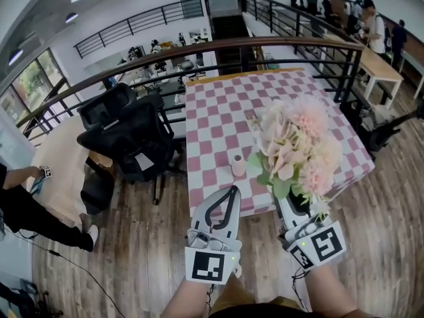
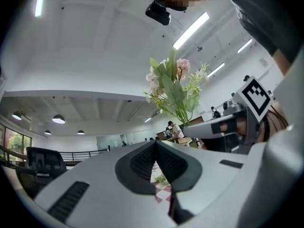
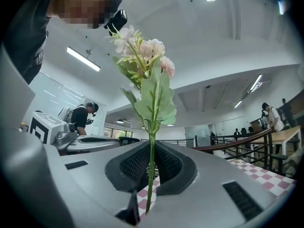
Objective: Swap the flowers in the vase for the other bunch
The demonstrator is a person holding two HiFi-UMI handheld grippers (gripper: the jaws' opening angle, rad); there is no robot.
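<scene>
Head view: bouquet point(image 1: 296, 152) hides right gripper point(image 3: 152, 169) clamping its stems; left gripper point(image 1: 232, 190) closed, seemingly empty

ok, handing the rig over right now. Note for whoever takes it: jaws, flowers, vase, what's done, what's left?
Left gripper: jaws together, nothing between them.
Right gripper: jaws shut on the stem of the pink flower bunch, held upright over the near edge of the checked table.
Vase: upright on the table, left of the bunch, apparently empty.
Done: vase seems cleared.
Left: the new bunch goes into the vase. No second bunch is in view, so it is unclear which bunch is held.
</scene>
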